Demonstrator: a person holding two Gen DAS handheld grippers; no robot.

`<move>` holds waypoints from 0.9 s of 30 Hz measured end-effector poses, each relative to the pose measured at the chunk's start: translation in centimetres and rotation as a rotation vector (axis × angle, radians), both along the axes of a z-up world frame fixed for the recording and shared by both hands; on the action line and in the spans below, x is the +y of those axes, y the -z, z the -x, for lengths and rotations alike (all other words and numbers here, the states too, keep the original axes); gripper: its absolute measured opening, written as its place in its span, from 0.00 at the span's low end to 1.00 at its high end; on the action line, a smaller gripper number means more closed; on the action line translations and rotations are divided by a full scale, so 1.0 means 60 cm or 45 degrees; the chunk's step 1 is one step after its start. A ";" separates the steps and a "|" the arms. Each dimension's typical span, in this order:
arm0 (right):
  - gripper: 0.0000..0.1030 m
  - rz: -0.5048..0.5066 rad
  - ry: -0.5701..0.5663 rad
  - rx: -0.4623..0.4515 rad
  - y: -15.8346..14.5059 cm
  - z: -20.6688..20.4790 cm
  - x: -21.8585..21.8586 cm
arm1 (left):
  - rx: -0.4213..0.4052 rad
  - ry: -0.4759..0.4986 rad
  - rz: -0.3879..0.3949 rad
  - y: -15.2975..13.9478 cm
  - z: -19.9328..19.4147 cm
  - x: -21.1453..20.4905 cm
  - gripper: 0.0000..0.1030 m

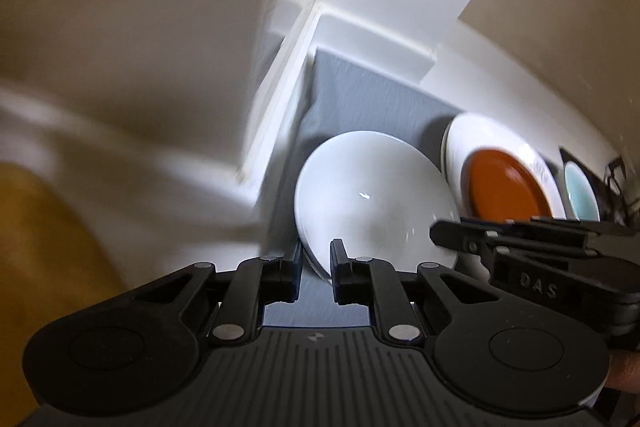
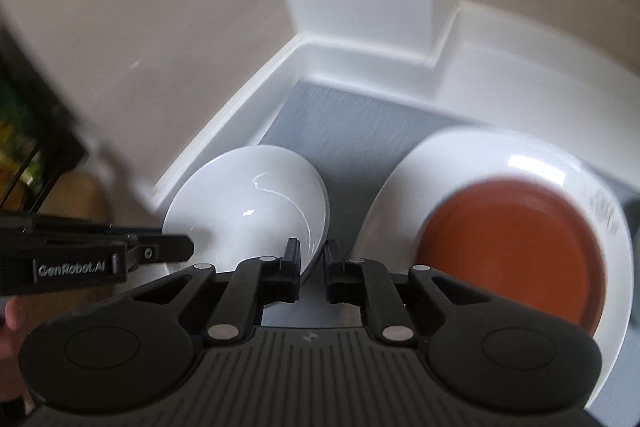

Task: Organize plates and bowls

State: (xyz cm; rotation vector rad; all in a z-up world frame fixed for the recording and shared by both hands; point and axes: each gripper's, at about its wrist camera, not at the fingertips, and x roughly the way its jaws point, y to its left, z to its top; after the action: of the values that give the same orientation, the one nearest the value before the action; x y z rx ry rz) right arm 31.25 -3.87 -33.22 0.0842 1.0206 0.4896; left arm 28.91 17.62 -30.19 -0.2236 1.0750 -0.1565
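Left wrist view reads "DAS" on the right gripper; right wrist view reads "GenRobot.AI" on the left gripper. Each claw pinches an opposite rim of the white bowl above the grey mat. Print on the white plate under the orange plate is blurred.

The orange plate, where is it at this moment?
The orange plate lies on top of a larger white plate, right of the white bowl in the right wrist view, on the grey mat.
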 end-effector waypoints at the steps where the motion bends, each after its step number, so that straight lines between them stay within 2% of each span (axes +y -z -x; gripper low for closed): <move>1: 0.13 -0.007 -0.012 0.016 -0.001 0.011 0.004 | 0.006 0.001 -0.001 0.001 0.007 0.006 0.15; 7: 0.22 0.034 -0.064 -0.011 -0.002 0.031 0.024 | 0.049 -0.024 0.092 0.023 0.011 0.028 0.15; 10: 0.26 0.000 -0.023 0.016 0.003 0.019 0.020 | 0.064 -0.023 0.082 0.034 0.005 0.021 0.17; 14: 0.25 0.028 -0.017 0.008 0.010 0.017 0.030 | 0.053 -0.016 0.085 0.038 0.010 0.027 0.18; 16: 0.18 0.036 -0.016 -0.008 0.005 0.023 0.032 | 0.062 -0.016 0.063 0.037 0.014 0.027 0.16; 19: 0.17 0.029 -0.028 -0.039 -0.008 0.037 0.028 | 0.093 -0.024 0.077 0.033 0.018 0.024 0.16; 27: 0.17 -0.055 0.023 -0.070 -0.036 0.045 -0.017 | 0.036 -0.027 0.026 -0.025 0.033 -0.010 0.17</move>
State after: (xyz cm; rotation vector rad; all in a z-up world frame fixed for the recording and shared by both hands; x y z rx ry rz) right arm 28.53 -4.89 -31.04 0.1175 0.9554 0.4951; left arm 26.95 17.01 -28.70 -0.2558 1.0990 -0.1456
